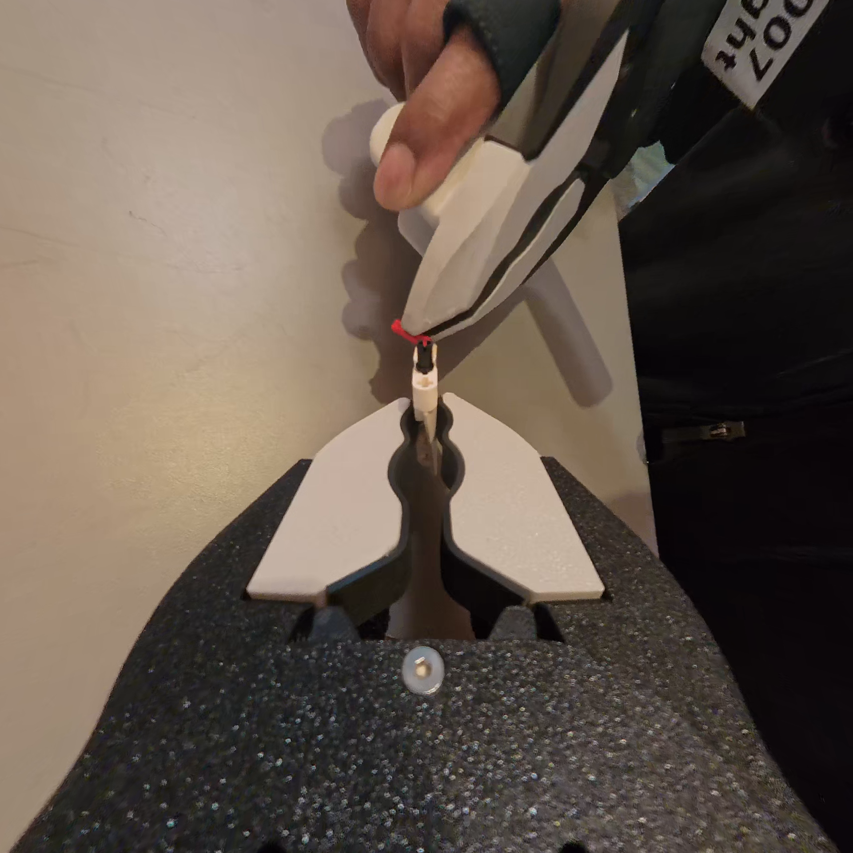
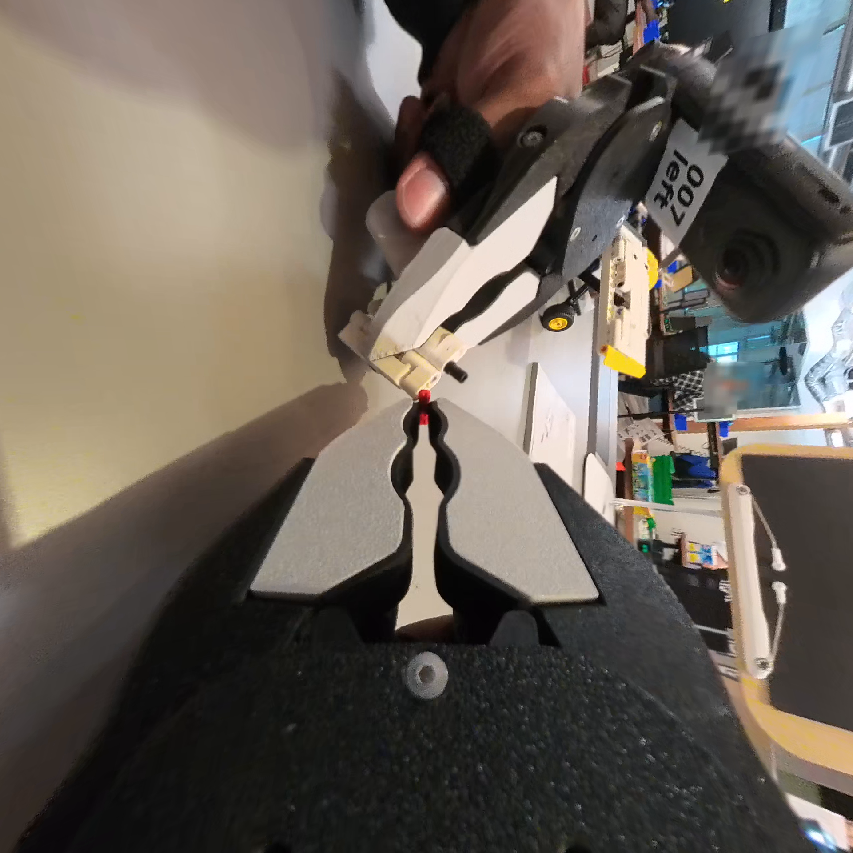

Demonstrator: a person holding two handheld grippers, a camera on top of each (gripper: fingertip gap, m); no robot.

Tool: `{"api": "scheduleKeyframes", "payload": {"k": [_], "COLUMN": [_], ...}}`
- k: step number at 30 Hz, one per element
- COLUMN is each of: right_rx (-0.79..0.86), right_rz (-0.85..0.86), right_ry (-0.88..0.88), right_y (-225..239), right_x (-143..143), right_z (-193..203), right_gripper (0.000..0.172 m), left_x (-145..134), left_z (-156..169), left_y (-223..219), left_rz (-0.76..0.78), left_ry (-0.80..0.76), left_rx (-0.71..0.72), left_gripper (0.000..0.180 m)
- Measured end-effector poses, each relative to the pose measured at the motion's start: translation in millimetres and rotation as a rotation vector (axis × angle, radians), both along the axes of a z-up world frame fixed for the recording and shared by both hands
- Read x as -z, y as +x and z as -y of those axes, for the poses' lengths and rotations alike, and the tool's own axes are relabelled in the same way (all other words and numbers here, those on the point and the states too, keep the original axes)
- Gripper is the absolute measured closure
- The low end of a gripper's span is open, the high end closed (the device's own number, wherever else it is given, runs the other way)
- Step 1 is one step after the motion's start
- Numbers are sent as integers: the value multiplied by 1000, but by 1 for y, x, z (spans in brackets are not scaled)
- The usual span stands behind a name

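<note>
Pin [image 2: 423,406] between fingers [image 2: 484,484], touching block [image 2: 415,369].

— What's on that white table [image 2: 561,369]?

— A cream brick-built model [image 2: 623,291] with a yellow-hubbed wheel [image 2: 559,318] and a yellow wedge [image 2: 623,362], toward its far edge. A white sheet [image 2: 551,429] lies flat nearer.

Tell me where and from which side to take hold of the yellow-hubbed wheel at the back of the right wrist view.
Probably grip the black-tyred wheel across its tyre, coming along its axle line toward the yellow hub, one pad on each side of the tread. It stands on edge on the white table with a thin black axle behind it; the round tread would likely roll under pads closing on its faces.
</note>
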State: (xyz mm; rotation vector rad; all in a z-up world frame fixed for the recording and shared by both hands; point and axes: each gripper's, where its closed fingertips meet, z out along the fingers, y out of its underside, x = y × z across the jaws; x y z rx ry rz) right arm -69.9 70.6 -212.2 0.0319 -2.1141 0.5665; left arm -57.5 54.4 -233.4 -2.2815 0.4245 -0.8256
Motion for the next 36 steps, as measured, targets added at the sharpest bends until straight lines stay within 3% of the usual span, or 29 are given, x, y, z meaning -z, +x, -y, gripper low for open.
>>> {"api": "scheduleKeyframes", "payload": {"k": [4, 9, 15, 36], "right_rx": [19, 71, 68, 82], "right_rz": [5, -50, -108, -18], "right_ry": [5, 178, 223, 11], "right_y": [-2, -8, -7, 1], "right_x": [2, 14, 12, 8], "right_z": [-4, -17, -11, -10], "right_gripper": [168, 168, 168, 169], "left_x": [2, 2, 2, 3], "left_z": [-2, -4, -6, -6], "left_y": [-2, -6, -6, -8], "left_rz": [-40, -53, -70, -100], "left_ry": [6, 11, 18, 21], "left_rx": [-21, -43, -57, -67], "left_gripper": [173, 173, 173, 172]}}
